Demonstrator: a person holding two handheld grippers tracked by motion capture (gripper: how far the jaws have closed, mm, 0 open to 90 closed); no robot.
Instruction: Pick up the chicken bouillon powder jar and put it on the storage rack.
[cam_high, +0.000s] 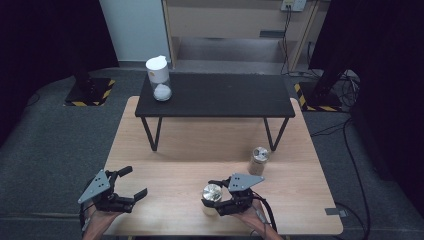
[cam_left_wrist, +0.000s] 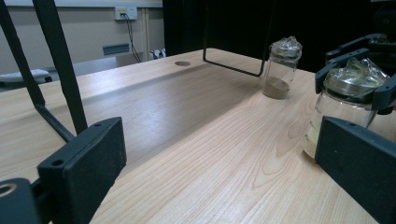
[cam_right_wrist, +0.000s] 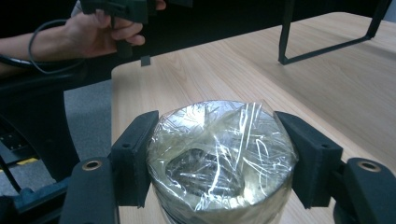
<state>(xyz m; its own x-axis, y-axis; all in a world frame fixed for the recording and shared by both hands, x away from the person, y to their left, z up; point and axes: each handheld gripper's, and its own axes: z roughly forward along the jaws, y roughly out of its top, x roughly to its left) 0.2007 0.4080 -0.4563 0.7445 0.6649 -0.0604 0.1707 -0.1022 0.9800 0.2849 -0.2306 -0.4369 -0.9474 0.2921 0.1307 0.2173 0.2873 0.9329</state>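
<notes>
At the near edge of the pale wooden table (cam_high: 190, 145), your right gripper (cam_high: 216, 199) is clenched around the film-covered clear glass jar (cam_right_wrist: 223, 154) standing there, while your left gripper (cam_high: 131, 182) hangs released, well apart from it.

Black tongs (cam_right_wrist: 219, 158); clear jar (cam_right_wrist: 223, 158), shiny wrap; pale wood table (cam_high: 175, 175)

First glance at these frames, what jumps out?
The right gripper is clamped on a film-covered jar at the wooden table's near edge. A second wrapped jar stands behind it, by a leg of the black bench, which carries a white-lidded jar at its left end. The left gripper is open, holding nothing.
</notes>
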